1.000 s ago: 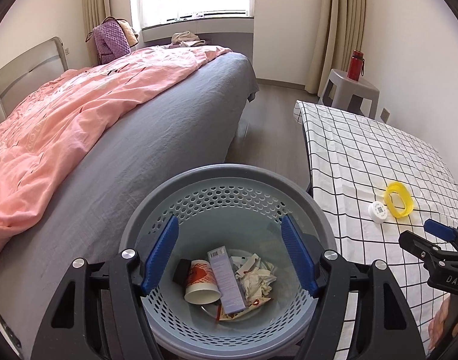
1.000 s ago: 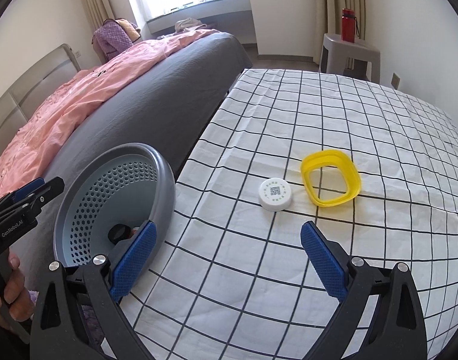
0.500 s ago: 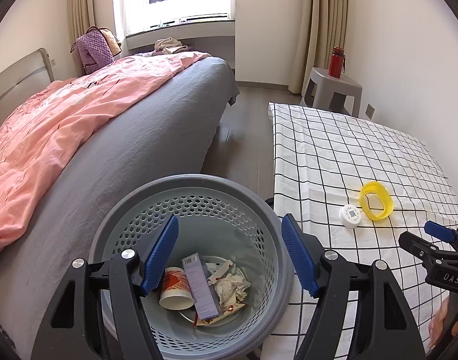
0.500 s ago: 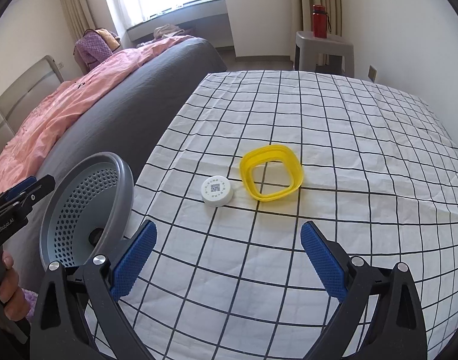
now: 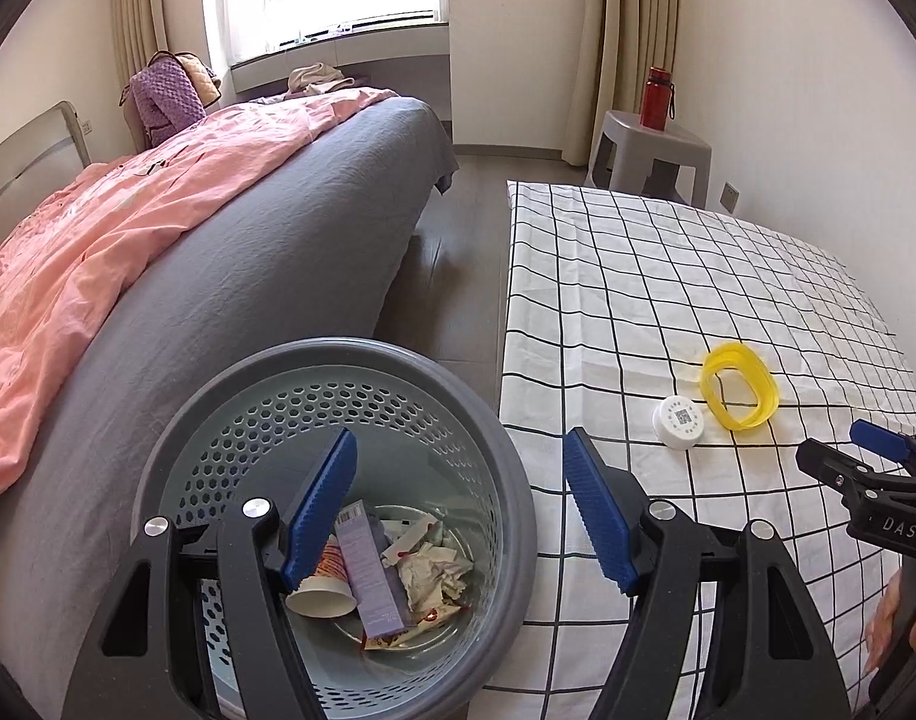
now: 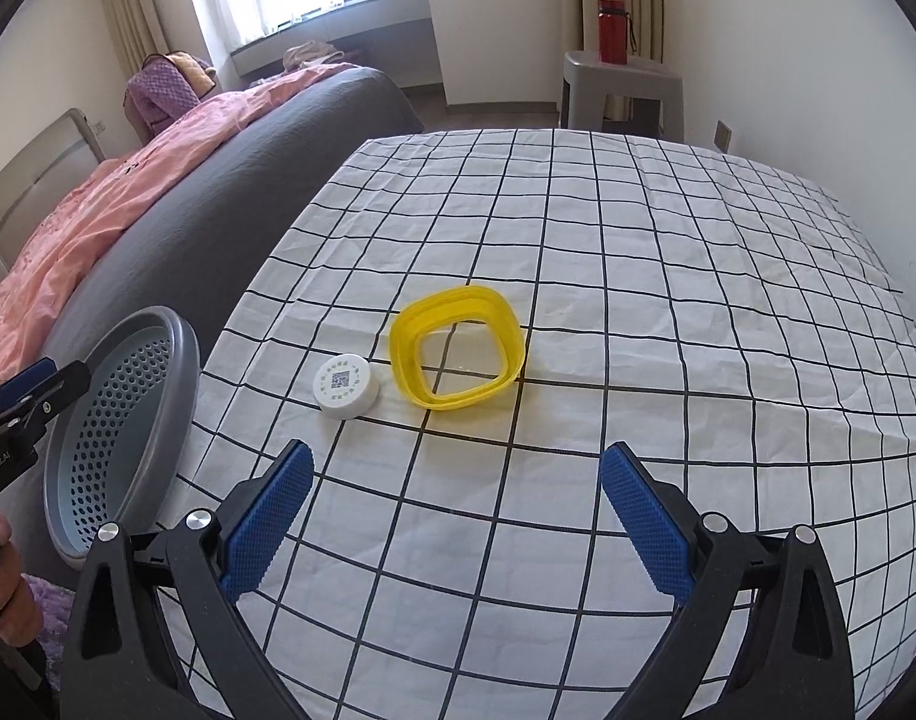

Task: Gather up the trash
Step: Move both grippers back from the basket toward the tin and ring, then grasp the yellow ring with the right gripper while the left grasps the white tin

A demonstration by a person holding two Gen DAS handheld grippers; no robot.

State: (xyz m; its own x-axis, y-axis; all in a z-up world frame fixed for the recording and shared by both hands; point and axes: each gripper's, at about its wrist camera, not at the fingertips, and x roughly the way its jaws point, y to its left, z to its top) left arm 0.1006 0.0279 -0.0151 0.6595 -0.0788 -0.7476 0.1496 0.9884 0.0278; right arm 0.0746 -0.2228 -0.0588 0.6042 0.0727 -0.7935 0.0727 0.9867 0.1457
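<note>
Item one: your left gripper [image 5: 458,510], jaws spread and empty, hangs over the grey perforated plastic waste basket [image 5: 481,420], which already holds a paper cup [image 5: 323,591], a lilac carton [image 5: 374,570] and crumpled wrappers [image 5: 434,570].

Item two: your right gripper [image 6: 455,522], jaws likewise spread and empty, faces the white round cap [image 6: 347,385] at eleven o'clock on the checked tablecloth [image 6: 697,300], with the yellow plastic ring [image 6: 458,354] just beside it at twelve.

Step, as judged: approach to the next pickup. You would next lower the right jaws around one piece.
</note>
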